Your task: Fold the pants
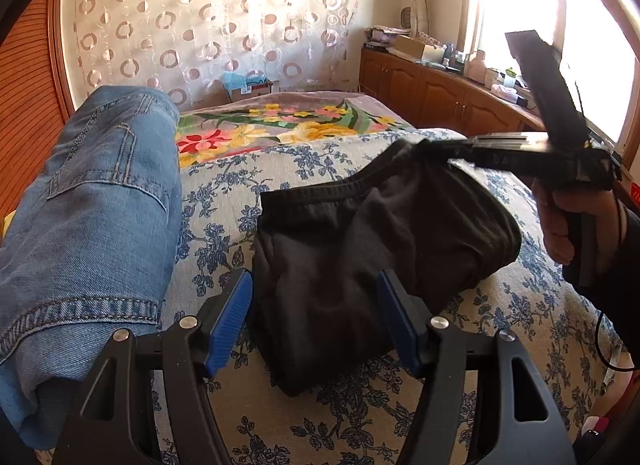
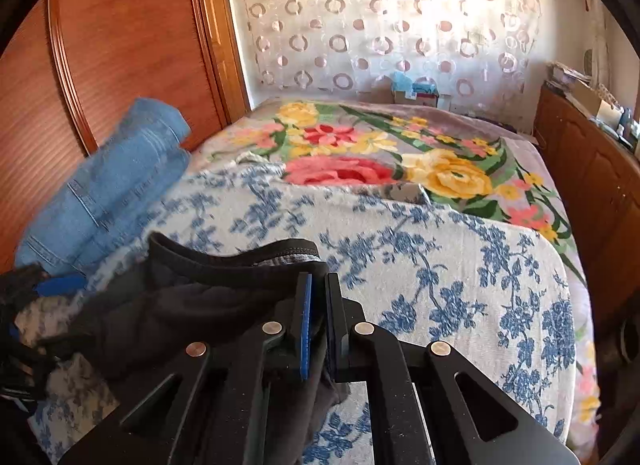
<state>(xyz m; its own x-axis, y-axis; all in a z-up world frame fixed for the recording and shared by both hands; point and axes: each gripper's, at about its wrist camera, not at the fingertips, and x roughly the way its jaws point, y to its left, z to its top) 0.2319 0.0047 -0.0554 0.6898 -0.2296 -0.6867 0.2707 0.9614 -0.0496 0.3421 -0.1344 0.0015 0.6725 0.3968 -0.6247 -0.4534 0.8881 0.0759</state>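
Black pants (image 1: 340,249) lie partly folded in a bundle on the blue-flowered bedspread (image 1: 224,193). My left gripper (image 1: 316,317) is open, its blue pads on either side of the bundle's near end. My right gripper (image 1: 424,145) is shut on the pants' elastic waistband and lifts that edge above the bed. In the right wrist view the right gripper (image 2: 318,293) pinches the black pants (image 2: 180,305) between its blue pads, and the waistband curves away to the left.
Folded blue jeans (image 1: 88,205) lie at the left of the bed, also seen in the right wrist view (image 2: 108,185). A bright floral blanket (image 2: 380,161) covers the far bed. Wooden cabinets (image 1: 432,93) with clutter stand at right, a wooden panel (image 2: 132,45) at left.
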